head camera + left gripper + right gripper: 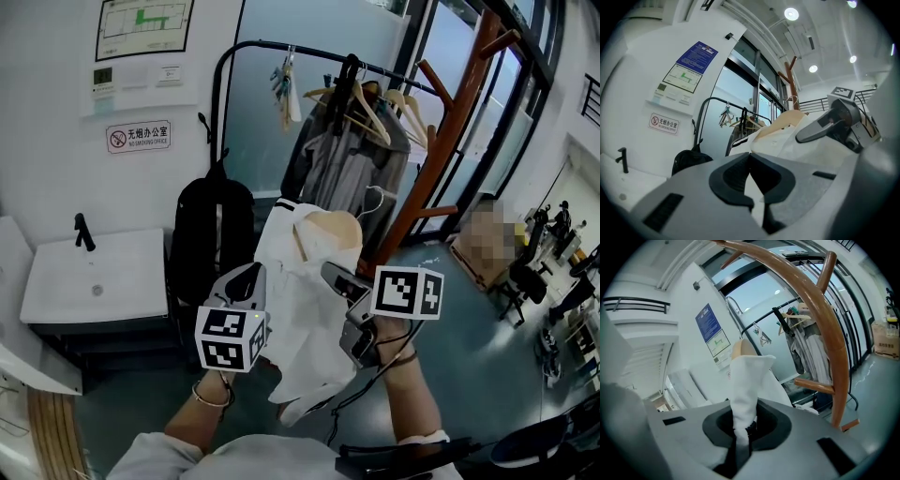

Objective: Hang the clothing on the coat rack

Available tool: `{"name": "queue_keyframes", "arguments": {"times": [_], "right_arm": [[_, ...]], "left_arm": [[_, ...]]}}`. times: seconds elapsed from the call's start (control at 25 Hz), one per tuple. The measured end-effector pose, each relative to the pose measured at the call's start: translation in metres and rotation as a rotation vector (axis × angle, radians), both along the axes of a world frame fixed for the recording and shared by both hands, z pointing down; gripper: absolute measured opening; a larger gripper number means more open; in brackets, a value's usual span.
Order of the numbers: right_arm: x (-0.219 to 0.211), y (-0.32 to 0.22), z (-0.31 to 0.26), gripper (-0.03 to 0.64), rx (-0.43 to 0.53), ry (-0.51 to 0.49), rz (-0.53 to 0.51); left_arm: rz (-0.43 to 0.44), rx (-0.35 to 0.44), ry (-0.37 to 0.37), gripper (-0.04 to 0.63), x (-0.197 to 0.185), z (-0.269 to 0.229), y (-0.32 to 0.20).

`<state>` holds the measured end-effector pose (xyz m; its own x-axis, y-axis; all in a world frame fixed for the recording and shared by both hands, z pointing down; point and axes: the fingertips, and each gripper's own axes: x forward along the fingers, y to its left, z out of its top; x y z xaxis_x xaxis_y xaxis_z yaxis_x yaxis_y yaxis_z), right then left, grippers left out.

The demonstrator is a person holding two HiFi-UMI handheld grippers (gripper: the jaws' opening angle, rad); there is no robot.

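Head view: shirt (305, 281) on hanger (328, 230) is held up near the rack (441, 141), ready to hang.
Left gripper view: left gripper (751, 157) pinches the shirt edge to hold it flat.
Right gripper view: right gripper (743, 427) squeezes shirt cloth to carry it.

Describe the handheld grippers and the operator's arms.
The left gripper and right gripper are grey moulded shells with black-padded tongs. Each carries a white cube printed with black square markers. A black cable trails from the right one. Pale sleeves; thin bracelet on the left wrist.
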<state>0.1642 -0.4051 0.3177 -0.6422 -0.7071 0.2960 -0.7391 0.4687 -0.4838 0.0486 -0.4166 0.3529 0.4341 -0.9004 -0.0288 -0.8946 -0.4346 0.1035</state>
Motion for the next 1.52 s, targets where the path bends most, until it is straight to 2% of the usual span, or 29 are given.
{"name": "queue_keyframes", "arguments": {"times": [0.44, 0.68, 0.96, 1.28, 1.52], "right_arm": [[-0.002, -0.010, -0.035, 0.040, 0.038, 0.009, -0.012], [-0.003, -0.012, -0.054, 0.040, 0.047, -0.001, -0.021], [-0.003, -0.013, -0.076, 0.040, 0.059, 0.011, -0.032], [-0.003, -0.010, -0.097, 0.040, 0.073, -0.011, -0.034], [0.003, -0.008, -0.114, 0.040, 0.092, 0.011, -0.021]], "left_arm": [[-0.008, 0.052, 0.010, 0.008, -0.001, -0.031, -0.009], [-0.021, 0.071, -0.008, 0.008, -0.010, -0.042, -0.012], [0.019, 0.086, -0.026, 0.008, -0.002, -0.063, -0.009], [0.032, 0.124, -0.050, 0.008, -0.002, -0.097, -0.004], [0.038, 0.146, -0.050, 0.008, -0.001, -0.112, 0.001]]}}
